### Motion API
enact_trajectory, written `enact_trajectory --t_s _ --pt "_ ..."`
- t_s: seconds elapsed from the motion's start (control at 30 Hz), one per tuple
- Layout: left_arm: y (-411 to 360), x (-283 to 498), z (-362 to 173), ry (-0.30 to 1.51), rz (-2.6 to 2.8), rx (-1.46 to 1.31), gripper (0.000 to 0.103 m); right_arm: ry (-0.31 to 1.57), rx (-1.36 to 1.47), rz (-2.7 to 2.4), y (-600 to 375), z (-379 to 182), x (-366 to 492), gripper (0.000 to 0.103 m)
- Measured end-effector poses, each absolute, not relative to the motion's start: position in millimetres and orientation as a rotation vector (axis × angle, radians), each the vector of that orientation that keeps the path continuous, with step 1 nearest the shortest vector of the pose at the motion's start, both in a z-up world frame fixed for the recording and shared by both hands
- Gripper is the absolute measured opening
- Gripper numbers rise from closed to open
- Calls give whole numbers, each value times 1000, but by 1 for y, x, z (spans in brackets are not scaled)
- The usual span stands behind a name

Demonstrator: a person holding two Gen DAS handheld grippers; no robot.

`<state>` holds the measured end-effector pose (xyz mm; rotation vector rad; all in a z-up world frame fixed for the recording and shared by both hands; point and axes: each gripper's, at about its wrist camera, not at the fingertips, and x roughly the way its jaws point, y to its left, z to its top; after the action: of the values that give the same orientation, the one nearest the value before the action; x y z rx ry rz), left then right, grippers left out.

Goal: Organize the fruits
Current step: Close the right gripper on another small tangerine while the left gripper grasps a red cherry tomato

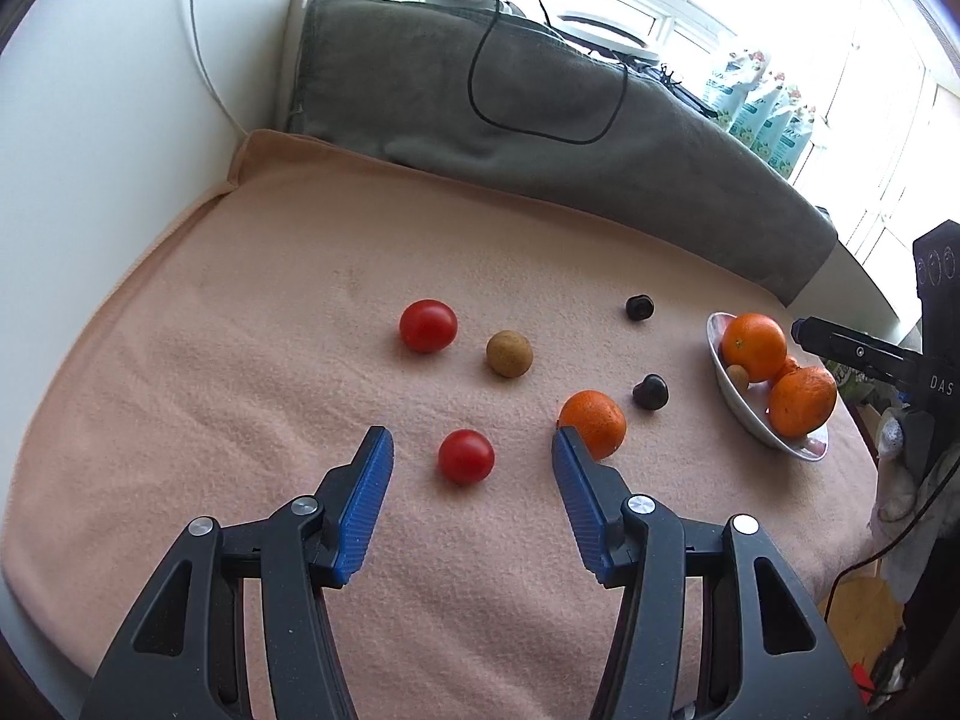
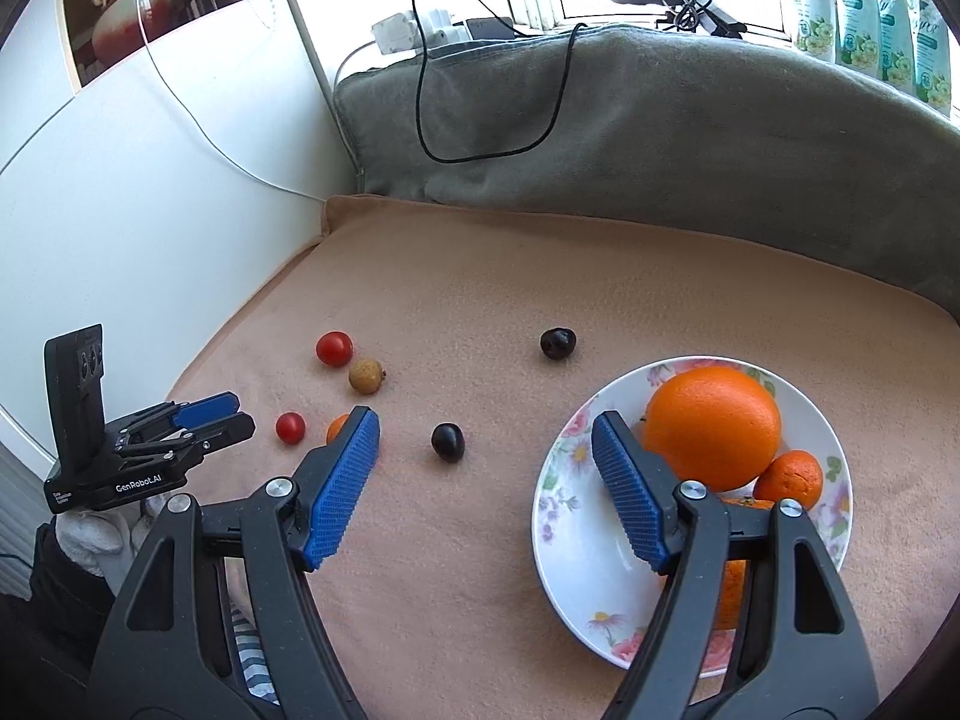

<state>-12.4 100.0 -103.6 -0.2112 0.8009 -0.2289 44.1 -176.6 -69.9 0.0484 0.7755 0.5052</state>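
On the pink blanket [image 1: 252, 360] I see my left gripper [image 1: 471, 447] with fingers spread around a near tomato [image 1: 465, 456], untouched, while my right gripper [image 2: 486, 429], fingers spread and empty, hangs beside the floral bowl [image 2: 564, 516] holding oranges [image 2: 713, 426].

my left gripper [image 2: 237, 414] reads "genrobot.ai" on its body; my right gripper [image 1: 801, 333] shows "das".

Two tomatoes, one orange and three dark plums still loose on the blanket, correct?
Not quite: only two dark plums lie loose, as the right wrist view shows. The two tomatoes and the orange are loose on the blanket, as stated.
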Motion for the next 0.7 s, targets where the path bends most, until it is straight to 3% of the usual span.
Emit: enact_trajectory --t_s 0.37,0.43,0.7 --pt "104 -10 -119 834 -271 -262 42 827 -49 622 -115 -89 45 75" --pt "105 -10 -121 839 -278 -265 41 844 -66 644 -105 -94 45 67" --pt "108 -5 -129 855 -294 -290 38 889 -105 669 -76 -113 50 62"
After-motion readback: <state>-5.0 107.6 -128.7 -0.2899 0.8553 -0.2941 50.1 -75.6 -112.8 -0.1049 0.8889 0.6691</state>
